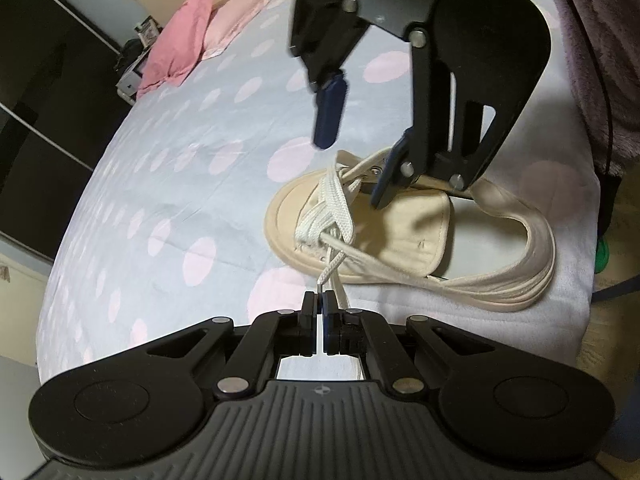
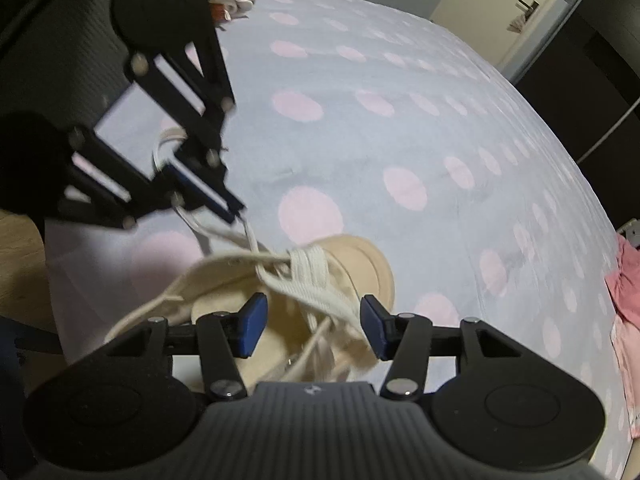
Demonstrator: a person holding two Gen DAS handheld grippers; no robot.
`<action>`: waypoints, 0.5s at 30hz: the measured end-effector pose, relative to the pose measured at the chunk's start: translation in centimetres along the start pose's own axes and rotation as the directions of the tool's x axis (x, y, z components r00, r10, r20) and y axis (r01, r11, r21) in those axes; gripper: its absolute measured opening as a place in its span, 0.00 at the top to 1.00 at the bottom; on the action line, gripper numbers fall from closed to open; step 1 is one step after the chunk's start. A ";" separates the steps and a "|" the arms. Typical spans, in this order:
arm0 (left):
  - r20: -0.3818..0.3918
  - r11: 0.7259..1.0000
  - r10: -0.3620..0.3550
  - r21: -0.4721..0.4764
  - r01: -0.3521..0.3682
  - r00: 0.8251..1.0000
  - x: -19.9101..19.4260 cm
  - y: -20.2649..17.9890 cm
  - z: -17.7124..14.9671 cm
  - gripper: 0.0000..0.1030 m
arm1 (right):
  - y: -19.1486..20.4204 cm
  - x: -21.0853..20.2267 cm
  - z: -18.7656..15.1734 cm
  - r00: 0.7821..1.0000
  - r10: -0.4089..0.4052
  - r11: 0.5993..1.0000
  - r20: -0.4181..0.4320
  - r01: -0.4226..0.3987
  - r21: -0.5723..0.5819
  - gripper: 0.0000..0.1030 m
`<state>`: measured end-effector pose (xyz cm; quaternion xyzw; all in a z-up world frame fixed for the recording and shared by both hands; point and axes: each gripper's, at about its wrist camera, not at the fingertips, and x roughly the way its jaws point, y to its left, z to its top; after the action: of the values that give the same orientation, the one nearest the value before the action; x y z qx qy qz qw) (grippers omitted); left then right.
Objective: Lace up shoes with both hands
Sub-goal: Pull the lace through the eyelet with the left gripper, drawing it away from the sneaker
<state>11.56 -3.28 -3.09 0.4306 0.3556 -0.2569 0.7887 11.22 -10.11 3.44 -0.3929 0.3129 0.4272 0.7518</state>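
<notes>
Both tongs are matte black linkage grippers with ribbed housings and blue pads. We see the left gripper (image 1: 320, 300) pressed together, pinching the stiff tip of a flat woven white shoelace (image 1: 329, 269) just beside the near side of the shoe. We see the right gripper (image 2: 310, 322) spread wide, its smooth blue fingertips (image 2: 253, 316) apart on either side of the laced front, hovering over the shoe without gripping anything.

The task's thing, a cream canvas low-top shoe with a pale rubber sole (image 1: 420, 240), lies on its side on the bed near the right edge, toe pointing left in the left wrist view. Its padded tongue (image 1: 404, 236) is folded open, and the lace crosses in several flat bands over the toe end.

Under it, a soft pale-blue bedsheet with pink polka dots (image 1: 180, 168) is slightly creased. At the far left lies a crumpled pink cloth (image 1: 180, 48), with dark glossy wardrobe doors (image 1: 36, 128) beyond.
</notes>
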 end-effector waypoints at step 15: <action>-0.086 0.996 0.012 -0.087 -0.020 0.996 -5.9 1.1 -3.6 1.00 | -0.8 -0.7 -1.7 0.998 -0.059 0.997 0.024 0.057 0.054 0.35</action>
<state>7.44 0.98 0.69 0.4087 0.3964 -0.2161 0.7932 11.38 -12.10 3.39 -0.3762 0.3032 0.4017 0.7780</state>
